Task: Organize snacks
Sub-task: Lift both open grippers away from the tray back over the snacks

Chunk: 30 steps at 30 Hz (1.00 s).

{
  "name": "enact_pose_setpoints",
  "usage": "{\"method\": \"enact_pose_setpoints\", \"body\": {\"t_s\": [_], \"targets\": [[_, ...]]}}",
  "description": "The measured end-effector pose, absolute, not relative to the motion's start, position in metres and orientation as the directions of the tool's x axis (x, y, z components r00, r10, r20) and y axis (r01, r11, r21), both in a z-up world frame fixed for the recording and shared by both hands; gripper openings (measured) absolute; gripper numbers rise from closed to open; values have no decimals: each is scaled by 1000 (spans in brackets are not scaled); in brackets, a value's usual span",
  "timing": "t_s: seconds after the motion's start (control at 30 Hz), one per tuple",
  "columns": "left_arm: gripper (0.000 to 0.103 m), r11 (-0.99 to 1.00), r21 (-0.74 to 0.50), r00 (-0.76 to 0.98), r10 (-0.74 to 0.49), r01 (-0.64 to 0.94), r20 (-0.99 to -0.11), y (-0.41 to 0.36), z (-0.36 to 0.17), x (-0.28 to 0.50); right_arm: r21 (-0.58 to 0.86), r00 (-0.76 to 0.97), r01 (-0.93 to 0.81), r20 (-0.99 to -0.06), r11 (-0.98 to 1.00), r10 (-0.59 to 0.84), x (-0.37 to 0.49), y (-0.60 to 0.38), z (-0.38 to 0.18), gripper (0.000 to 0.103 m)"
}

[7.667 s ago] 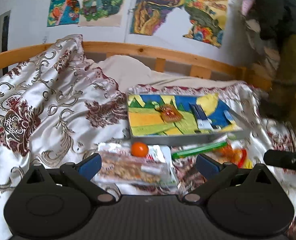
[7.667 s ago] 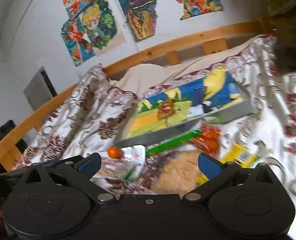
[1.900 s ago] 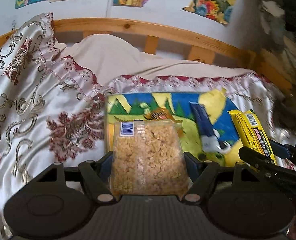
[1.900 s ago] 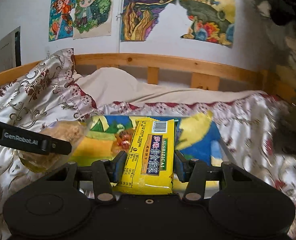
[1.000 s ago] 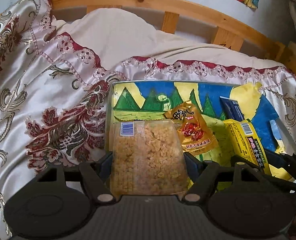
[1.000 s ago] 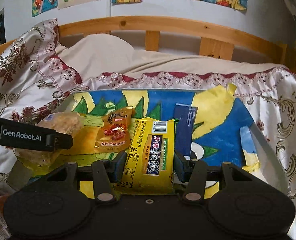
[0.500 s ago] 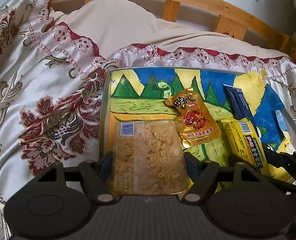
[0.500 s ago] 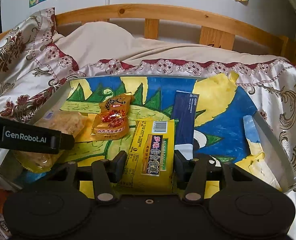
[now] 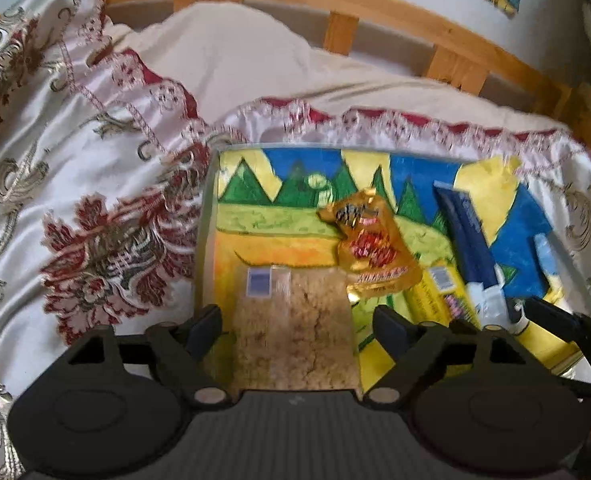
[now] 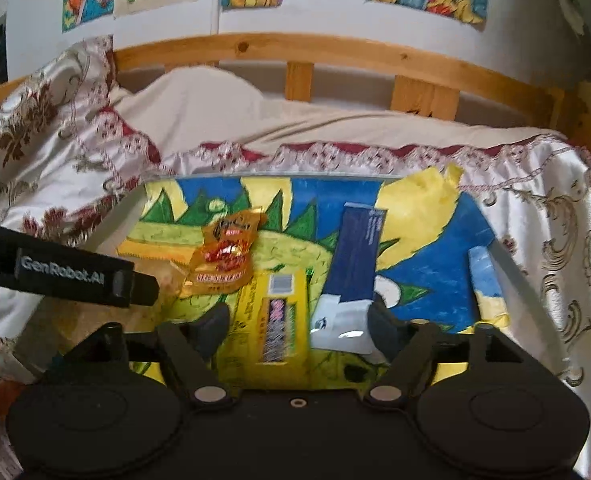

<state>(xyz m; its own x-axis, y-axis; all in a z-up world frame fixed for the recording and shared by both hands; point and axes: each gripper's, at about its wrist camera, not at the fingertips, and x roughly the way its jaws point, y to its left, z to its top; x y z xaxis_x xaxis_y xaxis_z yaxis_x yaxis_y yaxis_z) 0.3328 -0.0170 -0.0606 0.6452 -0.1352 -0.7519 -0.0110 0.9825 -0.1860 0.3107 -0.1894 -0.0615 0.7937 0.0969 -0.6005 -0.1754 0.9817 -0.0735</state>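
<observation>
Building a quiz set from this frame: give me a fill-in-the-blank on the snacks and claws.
1. The left claw has just been opening around the clear bag of ____ crumbly snack.
2. The packet between the right claw fingers is ____.
3. The dark blue packet lies in the painted ____.

Missing words: beige; yellow; tray
</observation>
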Motion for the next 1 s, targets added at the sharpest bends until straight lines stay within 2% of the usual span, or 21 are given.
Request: {"method": "enact_pose_setpoints", "body": {"t_s": [0.03,0.13,0.23,0.53,0.8,1.0], "targets": [[89,982,-189,653,-134,-14,-745,-16,-56,330,-72,802,-166,-591,984,92,308,-191,-58,90],[97,979,-202,681,-130,-27,-721,-13,-44,322,-70,822,-145,-563,987,81,301,-196,-49,96],[99,977,-208,721,-115,-41,-684,-9,-29,311,-53,846,-125,-527,991,79,291,-203,-36,102],[102,977,-213,848,-115,3,-517,-3,16,258,13,914,-96,-396,995,93,240,-219,5,102],[102,985,-166,895,-117,49,-430,-9,32,203,38,951,-85,-295,996,93,182,-228,27,102],[102,991,-117,902,-108,65,-418,-15,30,168,28,956,-88,-278,996,93,145,-234,30,102]]}}
